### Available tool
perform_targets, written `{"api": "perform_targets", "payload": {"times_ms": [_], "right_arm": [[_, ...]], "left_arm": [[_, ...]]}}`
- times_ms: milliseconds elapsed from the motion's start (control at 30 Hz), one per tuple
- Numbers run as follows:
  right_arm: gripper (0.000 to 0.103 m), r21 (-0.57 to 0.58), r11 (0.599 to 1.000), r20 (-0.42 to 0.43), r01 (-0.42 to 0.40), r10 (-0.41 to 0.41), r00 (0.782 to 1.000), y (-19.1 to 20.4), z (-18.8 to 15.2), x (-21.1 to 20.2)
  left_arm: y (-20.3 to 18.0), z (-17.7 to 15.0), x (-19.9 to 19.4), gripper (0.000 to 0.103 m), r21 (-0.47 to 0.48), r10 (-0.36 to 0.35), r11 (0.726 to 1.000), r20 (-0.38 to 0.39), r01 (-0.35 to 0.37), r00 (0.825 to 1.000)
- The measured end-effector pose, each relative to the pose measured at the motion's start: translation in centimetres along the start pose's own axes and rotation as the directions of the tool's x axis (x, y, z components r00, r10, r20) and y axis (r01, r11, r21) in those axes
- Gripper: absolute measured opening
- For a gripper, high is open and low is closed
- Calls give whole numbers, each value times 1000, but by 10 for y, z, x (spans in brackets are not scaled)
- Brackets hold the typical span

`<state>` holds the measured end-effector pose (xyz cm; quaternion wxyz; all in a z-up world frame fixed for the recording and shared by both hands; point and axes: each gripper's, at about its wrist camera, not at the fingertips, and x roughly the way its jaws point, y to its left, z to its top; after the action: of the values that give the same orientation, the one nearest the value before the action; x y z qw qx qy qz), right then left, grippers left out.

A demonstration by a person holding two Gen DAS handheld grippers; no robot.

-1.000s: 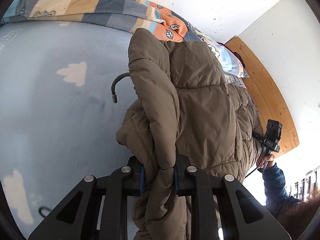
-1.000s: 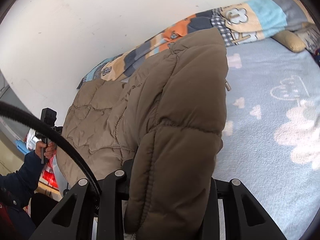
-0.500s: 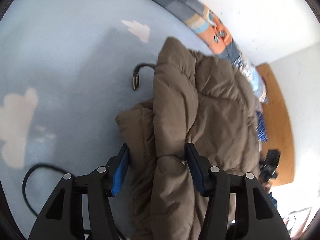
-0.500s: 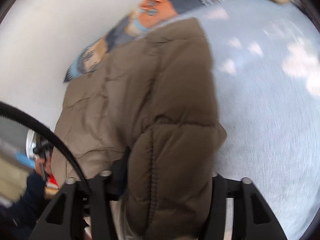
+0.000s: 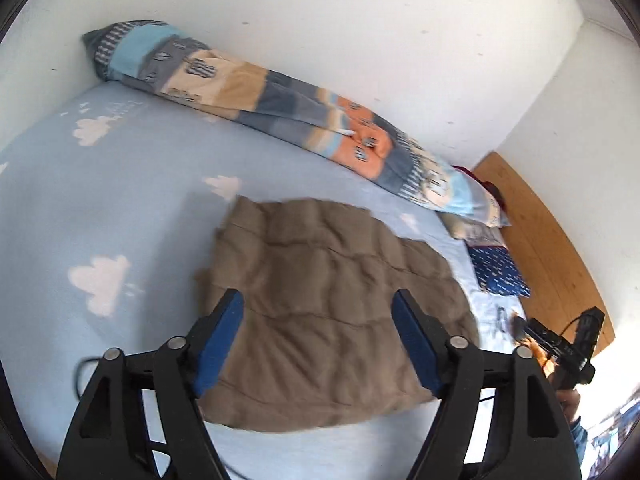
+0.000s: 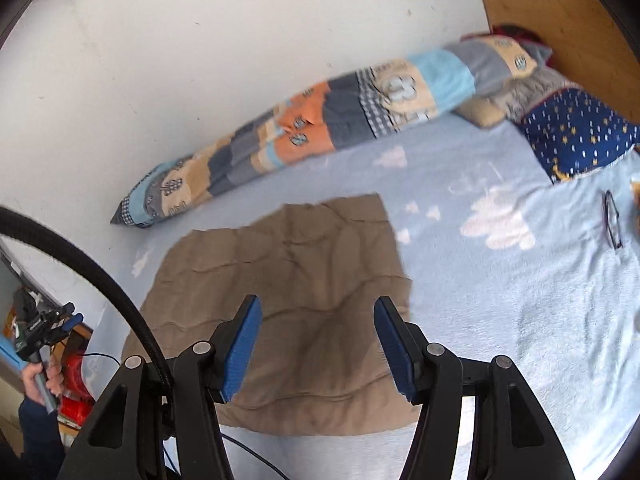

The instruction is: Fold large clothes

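Now both tools stand clear of the garment. Left tool (image 5: 318, 336): its 2 blue-padded fingers (image 5: 222, 334) are spread wide, having just been opening, and nothing is between them; the pads press on nothing. Right tool (image 6: 316, 346): jaws moderately wide, also just opened, with no cloth between the blue pads (image 6: 242, 344).

The brown puffer jacket (image 5: 328, 312) lies folded into a rough rectangle on the bed (image 5: 120, 208), directly ahead of and below the fingers of each tool, quilted side up, apart from both sets of pads. In the right wrist view the jacket (image 6: 288, 300) reaches from just under the fingertips forward toward the wall, with its near edge below the tool.

Beyond the jacket, farther ahead of both tools, a long patchwork bolster (image 5: 280, 116) in blue, grey, beige and orange lies along the white wall (image 5: 320, 20). The bed carries a pale blue blanket with white cloud shapes. Ahead and to the right of the right tool sit a navy starred pillow (image 6: 576, 136) and a pair of glasses (image 6: 612, 220) on the blanket; a wooden headboard (image 6: 560, 24) stands behind them.

At the right edge of the left wrist view, the other tool shows small, held in a hand (image 5: 568, 396). At the left edge of the right wrist view, a hand (image 6: 42, 376) in a dark blue sleeve holds the left tool's handle, and a black cable (image 6: 80, 264) arcs across the lower left.
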<state>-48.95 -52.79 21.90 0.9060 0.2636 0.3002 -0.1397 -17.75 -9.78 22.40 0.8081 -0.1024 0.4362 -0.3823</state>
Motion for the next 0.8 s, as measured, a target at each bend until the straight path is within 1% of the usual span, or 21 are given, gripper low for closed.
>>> {"api": "perform_targets", "payload": {"times_ms": [67, 133, 167, 200, 267, 300, 333, 400, 433, 500, 567, 633, 733, 800], "right_arm": [[64, -56, 998, 38, -14, 16, 999, 34, -15, -6], [62, -91, 996, 32, -9, 12, 999, 59, -28, 5], [58, -104, 994, 16, -16, 18, 1000, 72, -33, 16], [50, -116, 993, 0, -15, 15, 1000, 82, -40, 28], [36, -153, 988, -51, 20, -28, 998, 99, -54, 59], [36, -164, 986, -61, 24, -35, 998, 101, -59, 70], [36, -163, 986, -79, 28, -41, 996, 101, -63, 82], [36, -154, 988, -125, 33, -52, 991, 97, -71, 104], [36, -158, 987, -140, 39, -61, 988, 96, -73, 114], [38, -164, 985, -169, 54, -82, 982, 97, -77, 130], [39, -179, 981, -196, 74, -110, 974, 98, -83, 145], [39, -190, 977, -239, 96, -140, 961, 95, -89, 165], [39, -202, 972, -263, 124, -176, 949, 92, -91, 183], [40, -222, 965, -268, 141, -199, 943, 94, -91, 189]], "left_arm": [[-23, -21, 9, 79, 21, 8, 1000, -4, -8, 1000], [-45, -41, 38, 79, 66, 34, 997, -29, -32, 999], [-55, -52, 55, 79, 100, 68, 993, -33, -65, 997], [-61, -61, 65, 79, 133, 104, 986, -24, -100, 994], [-73, -81, 91, 79, 219, 201, 956, 7, -197, 980], [-75, -87, 101, 79, 247, 242, 940, 10, -237, 970], [-75, -92, 116, 79, 277, 298, 918, -8, -284, 955], [-72, -93, 132, 81, 277, 324, 913, -48, -299, 945], [-70, -93, 142, 82, 279, 352, 904, -52, -325, 935], [-69, -96, 153, 87, 288, 382, 891, -60, -351, 922], [-68, -101, 170, 89, 314, 430, 867, -80, -387, 899], [-67, -105, 180, 90, 326, 463, 849, -81, -415, 883], [-65, -108, 188, 91, 325, 483, 839, -78, -436, 872], [-62, -109, 192, 92, 321, 486, 839, -77, -440, 870]]}}
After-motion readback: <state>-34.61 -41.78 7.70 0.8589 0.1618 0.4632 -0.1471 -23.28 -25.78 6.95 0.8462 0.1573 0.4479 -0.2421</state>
